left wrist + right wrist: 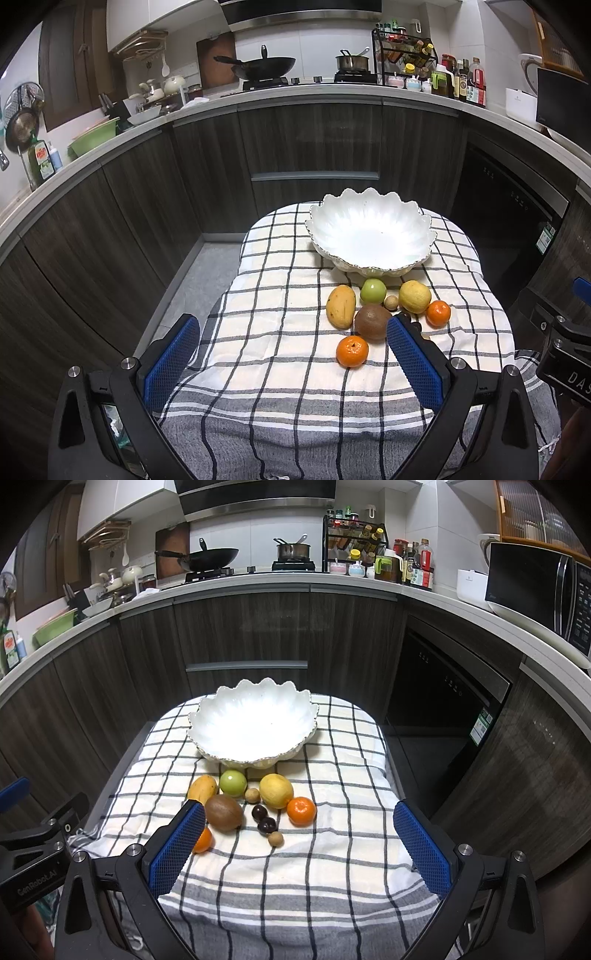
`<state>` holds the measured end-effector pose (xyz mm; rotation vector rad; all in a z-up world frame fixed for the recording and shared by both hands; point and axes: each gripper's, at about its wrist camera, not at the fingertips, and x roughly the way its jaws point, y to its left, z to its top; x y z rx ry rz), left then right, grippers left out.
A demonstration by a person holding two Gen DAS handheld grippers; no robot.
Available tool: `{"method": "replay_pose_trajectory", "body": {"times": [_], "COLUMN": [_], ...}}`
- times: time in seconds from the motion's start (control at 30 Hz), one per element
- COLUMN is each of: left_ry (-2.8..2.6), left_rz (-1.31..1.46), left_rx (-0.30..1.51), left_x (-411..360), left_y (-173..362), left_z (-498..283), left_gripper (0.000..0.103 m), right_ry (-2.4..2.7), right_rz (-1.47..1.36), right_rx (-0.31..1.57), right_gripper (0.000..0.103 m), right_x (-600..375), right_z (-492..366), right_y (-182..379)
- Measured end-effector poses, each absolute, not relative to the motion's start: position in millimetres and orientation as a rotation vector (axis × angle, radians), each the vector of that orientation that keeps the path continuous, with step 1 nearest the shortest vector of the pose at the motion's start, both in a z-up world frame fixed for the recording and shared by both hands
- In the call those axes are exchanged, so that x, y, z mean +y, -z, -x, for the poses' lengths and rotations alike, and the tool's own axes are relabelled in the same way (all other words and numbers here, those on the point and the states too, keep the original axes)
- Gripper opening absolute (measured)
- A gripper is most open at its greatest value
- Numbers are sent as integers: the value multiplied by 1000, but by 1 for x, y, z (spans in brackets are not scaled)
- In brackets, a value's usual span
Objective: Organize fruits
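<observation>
- My left gripper (293, 334) and right gripper (300, 823) both hover spread wide, pinching nothing, blue ribbed pads (177, 847) above the checked cloth (295, 878).
- Ahead, fruits cluster: fuzzy kiwi (224, 812), lemon (276, 791), mango (341, 306), tangerine (301, 811).
- Beyond, the scalloped white bowl (255, 725) holds nothing.

My left camera looks forward and down between my jaws from the near left of the tabletop (280, 332); my right camera does the same from the near right. Both share the white bowl (369, 232) (255, 723), the fruit and the kitchen counter (314, 94) behind.
</observation>
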<state>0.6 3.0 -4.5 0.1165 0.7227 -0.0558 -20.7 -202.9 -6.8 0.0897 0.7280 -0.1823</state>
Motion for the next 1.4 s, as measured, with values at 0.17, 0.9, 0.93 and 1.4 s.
{"method": "replay_pose_trajectory", "body": {"times": [0.17, 0.9, 0.93, 1.4], "left_ry": [50, 53, 53, 53], "left_rz": [-119, -124, -123, -122], "left_rx": [722, 723, 723, 723], "left_x": [3, 0, 0, -1], "left_y": [5, 5, 5, 6], "left_z": [-1, 0, 1, 1], "left_gripper": [103, 103, 103, 103], "right_ry": [180, 182, 182, 181], "right_rz": [-91, -91, -90, -91], "right_rx": [732, 734, 734, 736], "right_gripper": [103, 103, 103, 103], "right_x": [-204, -204, -204, -204], "right_z": [22, 20, 20, 20], "right_y": [6, 8, 9, 8]}}
